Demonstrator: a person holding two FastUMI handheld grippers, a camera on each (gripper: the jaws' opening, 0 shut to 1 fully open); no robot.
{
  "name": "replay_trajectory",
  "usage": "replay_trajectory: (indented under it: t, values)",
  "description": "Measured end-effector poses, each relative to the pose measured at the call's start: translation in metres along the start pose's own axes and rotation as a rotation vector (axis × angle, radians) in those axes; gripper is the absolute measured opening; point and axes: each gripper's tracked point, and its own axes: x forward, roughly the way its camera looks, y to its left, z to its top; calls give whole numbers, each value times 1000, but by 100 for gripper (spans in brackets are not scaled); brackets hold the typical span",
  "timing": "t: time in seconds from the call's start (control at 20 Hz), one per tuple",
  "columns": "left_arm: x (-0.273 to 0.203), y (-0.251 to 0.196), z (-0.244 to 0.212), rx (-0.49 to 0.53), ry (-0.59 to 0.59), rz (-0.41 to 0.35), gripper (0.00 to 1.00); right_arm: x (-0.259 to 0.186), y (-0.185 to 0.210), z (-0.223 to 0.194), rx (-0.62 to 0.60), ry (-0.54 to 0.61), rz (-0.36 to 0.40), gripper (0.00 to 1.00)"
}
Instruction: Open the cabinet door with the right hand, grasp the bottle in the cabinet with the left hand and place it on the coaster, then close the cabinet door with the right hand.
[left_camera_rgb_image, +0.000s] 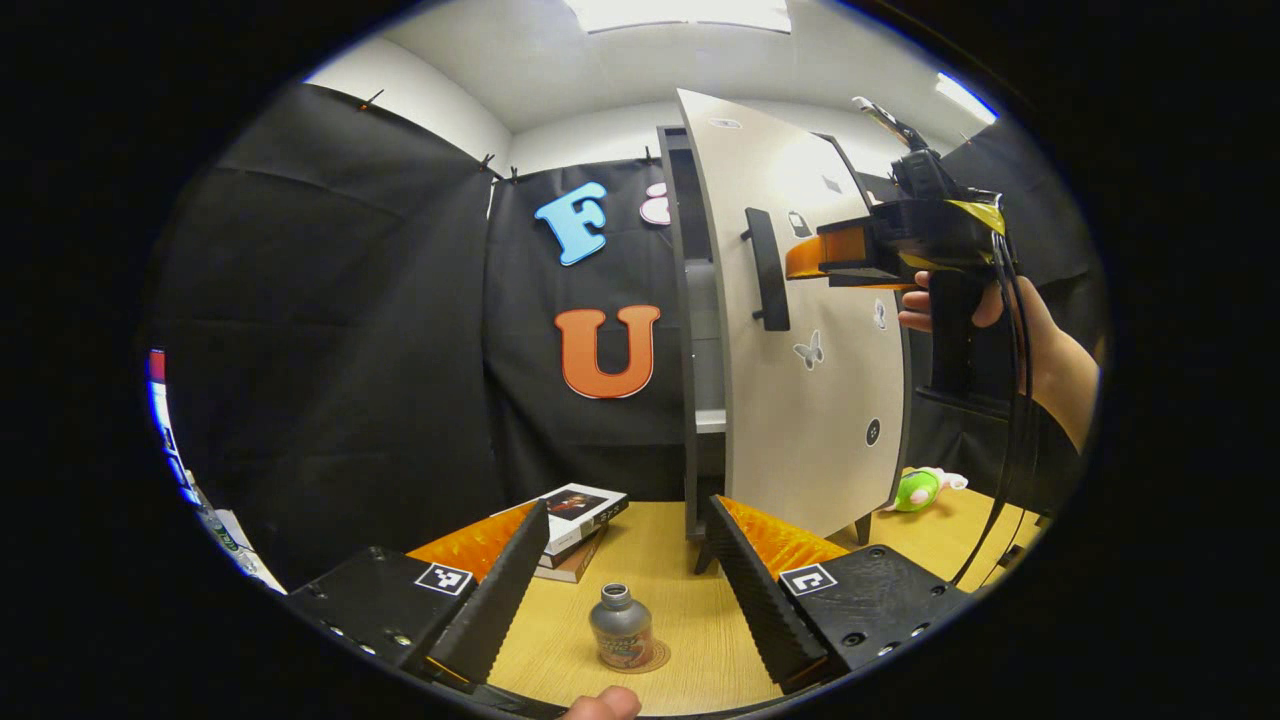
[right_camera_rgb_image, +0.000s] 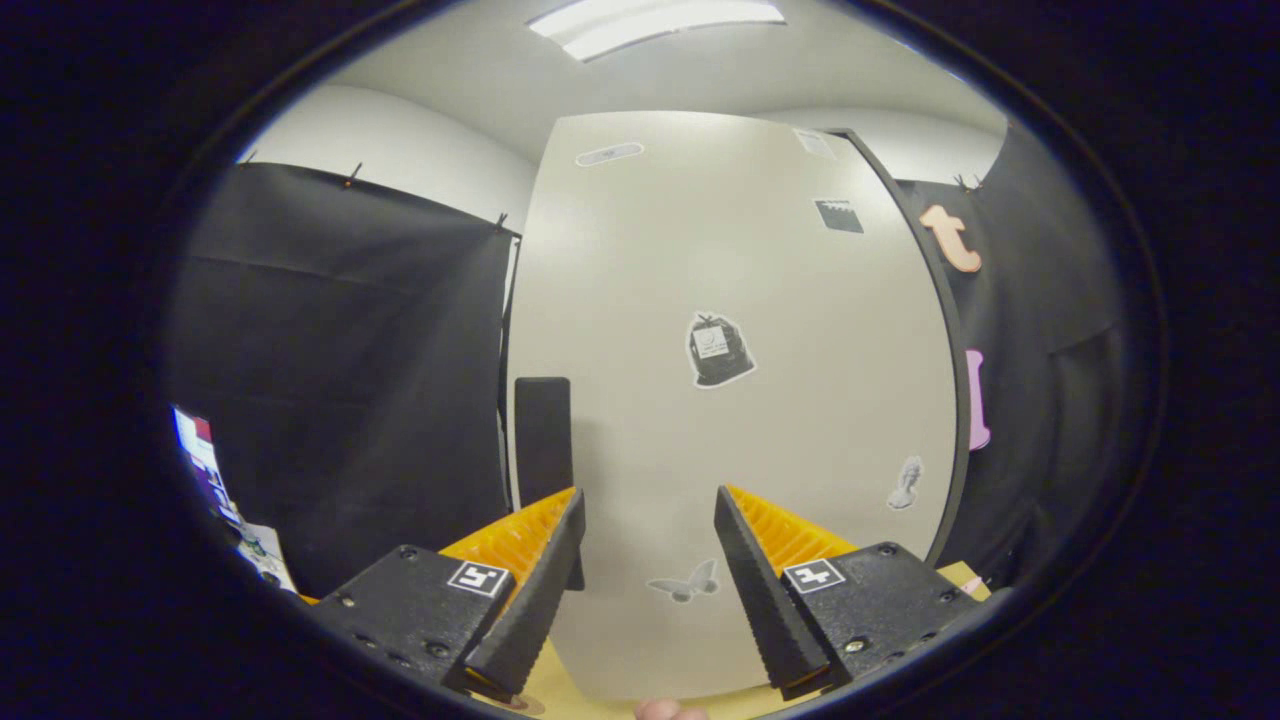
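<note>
Closing the cabinet door looks like the step in hand, since the bottle already stands upright on the coaster on the counter, near the front edge and between the spread fingers of the left tongs. Those tongs are wide apart and hold nothing; they hang above and around the bottle without touching it.

In the left gripper view the door stands ajar, its dark handle on the outer face, and the right tongs, held by a hand, sit just beside that handle at door height. In the right gripper view the right tongs are open with nothing between them, pointing straight at the pale door face, the handle a little to the left of their gap.

Several things could go wrong from here. A push on the flat panel far from the handle edge may slip across the smooth surface, especially over the stickers (a butterfly sits right in the tongs' line). A hard shove could slam the door and rock the light cabinet on its thin legs, shaking the counter and perhaps tipping the bottle off the coaster. The left tongs, if lowered or swung carelessly, could knock the bottle over, as it is narrow and tall for its base. The cables trailing from the right tongs could also snag the door edge as it swings.
</note>
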Motion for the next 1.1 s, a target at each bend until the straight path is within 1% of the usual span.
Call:
replay_trajectory:
  t: [0.2, 0.3, 0.4, 0.5, 0.6, 0.7, 0.8, 0.85, 0.9, 1.05, 1.1]
  values:
    - [-1, -3, -1, -7, 6, 3, 95, -29, -24, -4, 15, 8, -35, 86]
    - [-2, -14, 3, -11, -1, -18, 95, -62, -37, -3, 1, 0, -66, 86]
    - [0, -31, 7, -12, -6, -59, 95, -99, -49, 2, -13, -30, -95, 86]
    - [1, -47, 12, -16, -13, -92, 95, -137, -65, 0, -21, -43, -143, 86]
    - [2, -59, 16, -32, -22, -98, 95, -171, -83, -4, -40, -44, -198, 85]
    - [0, -75, 18, -53, -27, -110, 95, -204, -98, -21, -55, -18, -231, 86]
    - [-2, -88, 21, -69, -35, -119, 96, -233, -119, -51, -35, 48, -282, 86]
    - [-5, -95, 21, -69, -38, -128, 95, -249, -128, -67, -16, 85, -314, 84]
    - [-7, -102, 23, -67, -45, -141, 95, -264, -138, -79, 7, 99, -356, 87]
    - [-12, -113, 26, -56, -70, -152, 95, -300, -163, -97, 24, 111, -472, 88]
    - [-14, -116, 28, -50, -72, -148, 95, -307, -170, -101, 15, 121, -498, 86]
